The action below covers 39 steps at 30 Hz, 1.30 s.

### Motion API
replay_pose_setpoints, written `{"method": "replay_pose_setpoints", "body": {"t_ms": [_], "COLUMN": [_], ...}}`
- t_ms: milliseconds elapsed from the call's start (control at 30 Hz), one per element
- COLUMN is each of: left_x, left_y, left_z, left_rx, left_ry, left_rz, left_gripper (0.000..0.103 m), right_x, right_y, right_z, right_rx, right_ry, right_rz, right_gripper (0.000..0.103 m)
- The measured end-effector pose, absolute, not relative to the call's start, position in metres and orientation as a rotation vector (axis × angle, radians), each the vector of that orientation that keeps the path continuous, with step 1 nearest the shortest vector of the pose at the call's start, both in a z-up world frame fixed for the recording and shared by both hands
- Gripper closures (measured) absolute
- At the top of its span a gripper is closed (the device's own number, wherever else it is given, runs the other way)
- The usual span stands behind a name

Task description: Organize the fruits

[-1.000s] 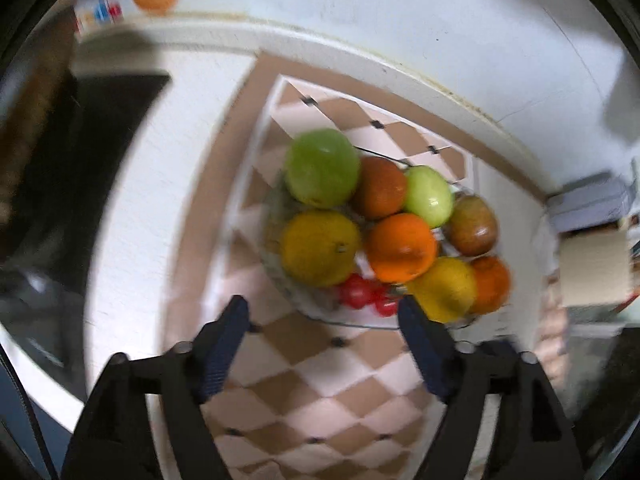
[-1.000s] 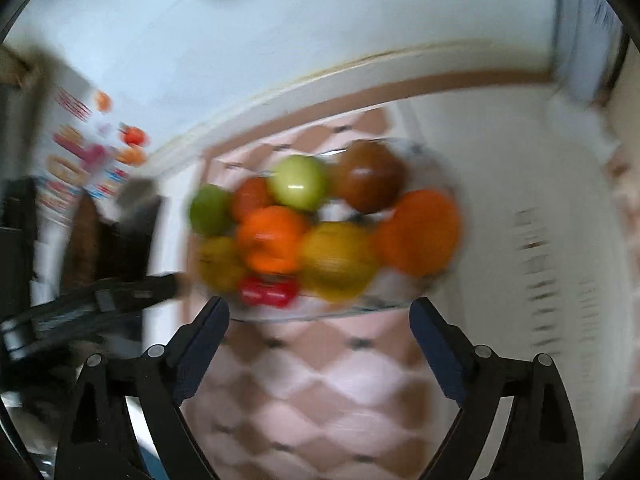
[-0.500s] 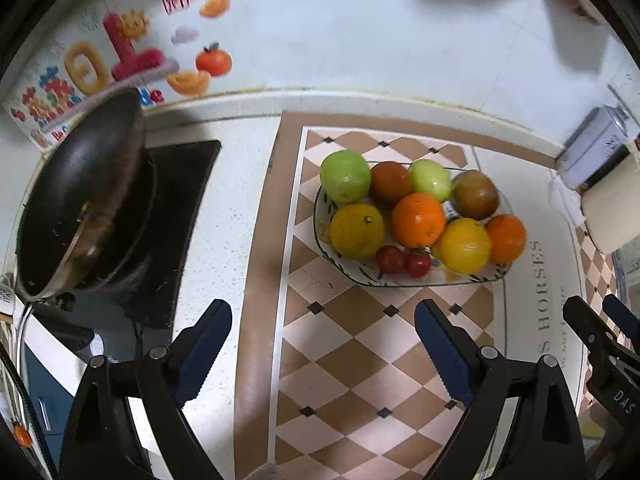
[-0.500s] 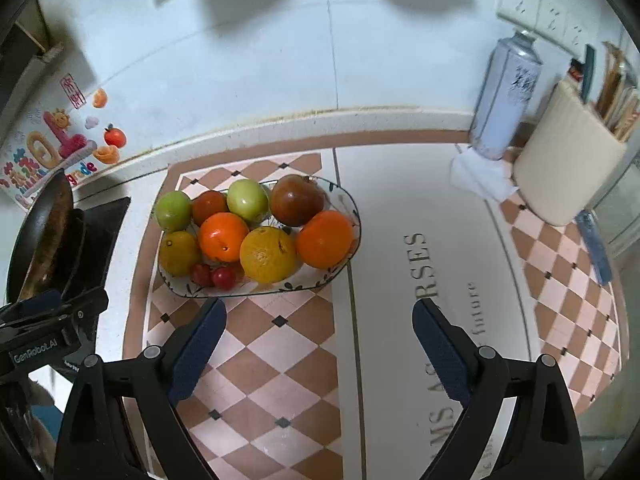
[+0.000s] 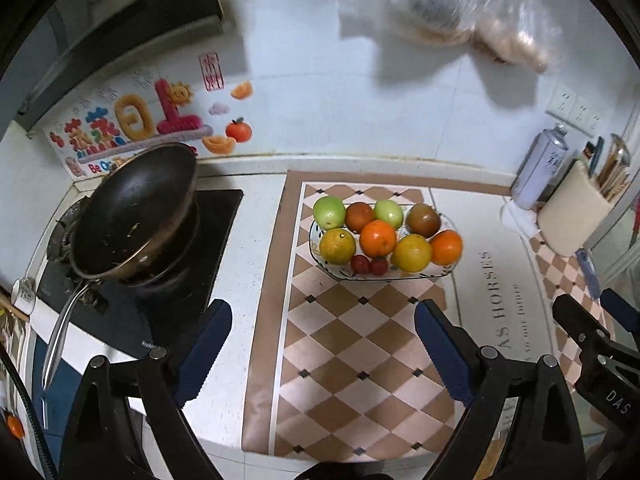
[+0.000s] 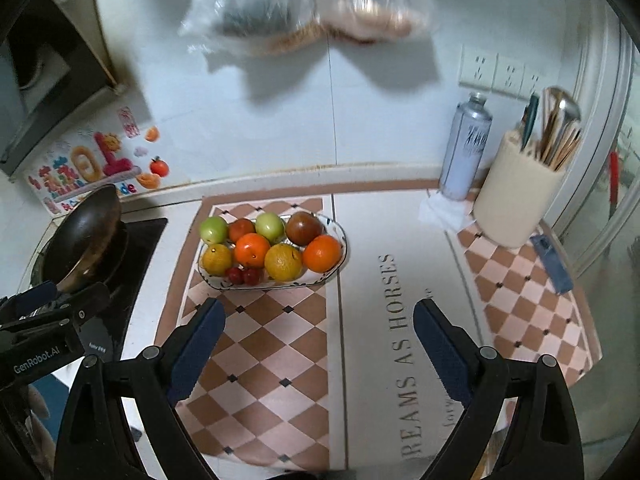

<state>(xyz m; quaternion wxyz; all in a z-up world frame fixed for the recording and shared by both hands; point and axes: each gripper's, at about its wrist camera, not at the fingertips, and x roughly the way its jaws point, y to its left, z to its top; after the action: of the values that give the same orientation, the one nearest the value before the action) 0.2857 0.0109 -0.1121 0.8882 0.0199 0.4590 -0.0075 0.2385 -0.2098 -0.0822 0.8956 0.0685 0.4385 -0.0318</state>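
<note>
Right wrist, fruit plate [image 6: 340,258] beyond spread claw [image 6: 318,344]

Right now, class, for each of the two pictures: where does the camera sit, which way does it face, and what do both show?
Left wrist: on the left gripper, facing the fruit plate and wok; own open fingers show, the right gripper at the edge.
Right wrist: on the right gripper, facing the plate and utensil holder; own open fingers show.
Shared: plate, checkered mat, wok.
</note>
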Motion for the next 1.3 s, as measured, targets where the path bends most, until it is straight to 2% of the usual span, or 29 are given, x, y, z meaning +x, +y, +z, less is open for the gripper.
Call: {"method": "replay_pose_setpoints", "body": {"t_ms": [333, 667, 1000, 1300], "left_x": [0.214, 0.162, 0.143, 0.166], "left_y": [-0.001, -0.002, 0.003, -0.002], "left_z": [-0.071, -0.046, -0.039, -0.044], "left_rx": [0.034, 0.015, 0.023, 0.056], "left_ry": [0.869, 0.829, 0.818, 0.852], "left_rz": [-0.001, 0.003, -0.019, -0.015], "left_gripper": [0.009, 0.009, 0.009, 0.009], "right_x": [0.166, 0.116, 0.093, 0.126], "right_y": [-0.221, -0.219, -0.212, -0.211], "right_z": [-0.028, 0.002, 0.011, 0.003], "right_rx": [0.115, 0.092, 0.113, 0.112], "right_ry": [0.841, 0.802, 0.799, 0.831], "right_rz": [-0.008, 0.023, 0.009, 0.016], "right_gripper": [0.003, 0.001, 0.001, 0.001]}}
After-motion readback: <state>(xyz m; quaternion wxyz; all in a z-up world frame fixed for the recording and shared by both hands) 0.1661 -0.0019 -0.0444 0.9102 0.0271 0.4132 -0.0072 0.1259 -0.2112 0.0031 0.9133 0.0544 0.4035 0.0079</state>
